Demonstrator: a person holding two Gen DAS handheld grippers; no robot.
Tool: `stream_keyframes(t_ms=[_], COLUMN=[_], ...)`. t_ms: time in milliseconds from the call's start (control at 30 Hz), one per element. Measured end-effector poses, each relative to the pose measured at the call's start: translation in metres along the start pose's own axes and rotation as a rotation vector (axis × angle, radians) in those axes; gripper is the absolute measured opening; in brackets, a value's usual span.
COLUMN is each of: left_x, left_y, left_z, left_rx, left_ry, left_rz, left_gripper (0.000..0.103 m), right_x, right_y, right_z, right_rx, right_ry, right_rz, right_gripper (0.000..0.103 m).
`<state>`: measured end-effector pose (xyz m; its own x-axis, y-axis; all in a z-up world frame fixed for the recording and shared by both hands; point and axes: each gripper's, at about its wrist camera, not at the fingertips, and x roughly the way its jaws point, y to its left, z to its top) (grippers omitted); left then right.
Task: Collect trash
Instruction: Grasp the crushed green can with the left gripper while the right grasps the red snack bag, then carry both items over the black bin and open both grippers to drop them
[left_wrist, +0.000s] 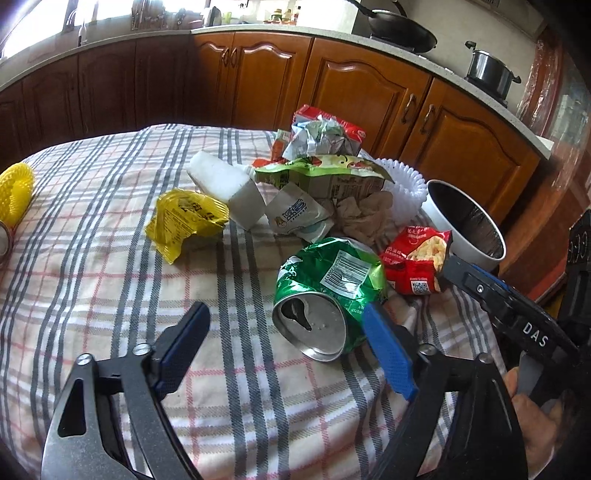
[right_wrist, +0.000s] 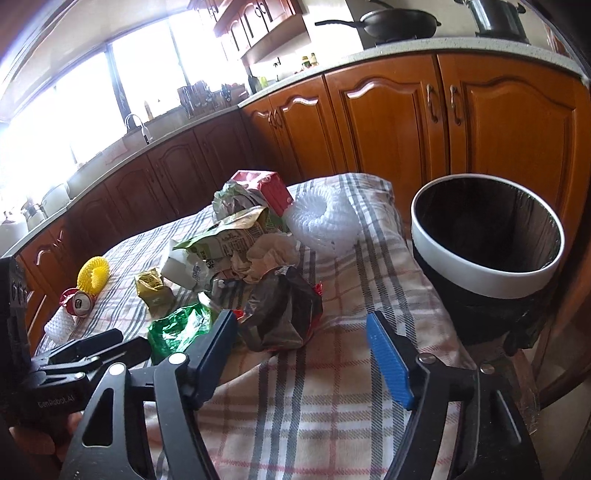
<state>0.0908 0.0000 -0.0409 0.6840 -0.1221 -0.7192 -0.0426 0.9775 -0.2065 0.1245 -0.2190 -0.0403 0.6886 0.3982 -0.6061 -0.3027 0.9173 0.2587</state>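
A crushed green can (left_wrist: 325, 284) lies on the checked tablecloth (left_wrist: 110, 295), its open top towards me. My left gripper (left_wrist: 285, 314) is open around it; the blue right pad is close beside the can, while the left finger stands well apart. A crumpled red snack bag (left_wrist: 413, 262) lies just right of the can; in the right wrist view it shows its dark silvery side (right_wrist: 284, 314). My right gripper (right_wrist: 301, 319) is open, with that bag between its fingertips. The white-rimmed bin (right_wrist: 487, 284) stands at the table's right edge.
Behind the can is a pile of trash: a yellow wrapper (left_wrist: 188, 221), a white foam block (left_wrist: 225, 188), a green carton (left_wrist: 325, 177), a red carton (left_wrist: 332, 125), brown paper (left_wrist: 365, 214) and white foam netting (left_wrist: 406, 192). Yellow netting (left_wrist: 14, 192) and a red can (right_wrist: 77, 302) lie far left.
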Motion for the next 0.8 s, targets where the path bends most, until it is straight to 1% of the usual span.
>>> stream_keyframes(t_ms=[33,67,133,167,200,233,267,300,333,400,433,500,633,800], left_x=[0.003,0.006,0.01,0.013,0.014,0.015,0.017,0.017,0.017,0.016,0.016,0.014,0.009,-0.001], left_y=[0.0,0.0,0.0,0.0,0.0,0.0,-0.002,-0.002,-0.002,-0.002,-0.002,0.0,-0.003,-0.022], left_z=[0.001,0.002,0.003,0.003,0.004,0.004,0.005,0.005,0.005,0.005,0.006,0.006,0.006,0.01], left_rx=[0.0,0.0,0.005,0.007,0.008,0.011,0.021,0.03,0.038,0.047,0.048,0.049,0.056,0.105], left_ry=[0.01,0.02,0.033,0.042,0.047,0.051,0.051,0.046,0.041,0.032,0.028,0.02,0.003,-0.027], left_rz=[-0.008,-0.018,-0.028,-0.039,-0.051,-0.063,-0.063,-0.063,-0.062,-0.063,-0.065,-0.072,-0.092,-0.126], left_gripper=[0.072,0.069,0.052,0.048,0.037,0.027,0.025,0.021,0.019,0.017,0.015,0.015,0.014,0.014], right_x=[0.004,0.008,0.016,0.02,0.023,0.026,0.029,0.032,0.035,0.037,0.035,0.029,0.013,-0.009], right_y=[-0.001,-0.002,-0.003,-0.004,-0.004,-0.004,-0.004,-0.003,-0.002,-0.003,-0.004,-0.006,-0.009,-0.019], right_z=[0.001,0.002,0.004,0.005,0.006,0.006,0.006,0.006,0.005,0.004,0.003,0.003,0.002,0.005], right_rx=[0.004,0.008,0.016,0.02,0.024,0.027,0.028,0.025,0.024,0.029,0.033,0.033,0.032,0.036], right_ry=[0.011,0.02,0.039,0.049,0.058,0.068,0.074,0.084,0.097,0.108,0.105,0.094,0.069,0.035], right_rz=[0.004,0.011,0.021,0.028,0.035,0.044,0.049,0.056,0.065,0.075,0.075,0.071,0.067,0.037], right_gripper=[0.066,0.065,0.063,0.062,0.06,0.056,0.052,0.037,0.02,0.008,0.005,0.002,0.001,0.001])
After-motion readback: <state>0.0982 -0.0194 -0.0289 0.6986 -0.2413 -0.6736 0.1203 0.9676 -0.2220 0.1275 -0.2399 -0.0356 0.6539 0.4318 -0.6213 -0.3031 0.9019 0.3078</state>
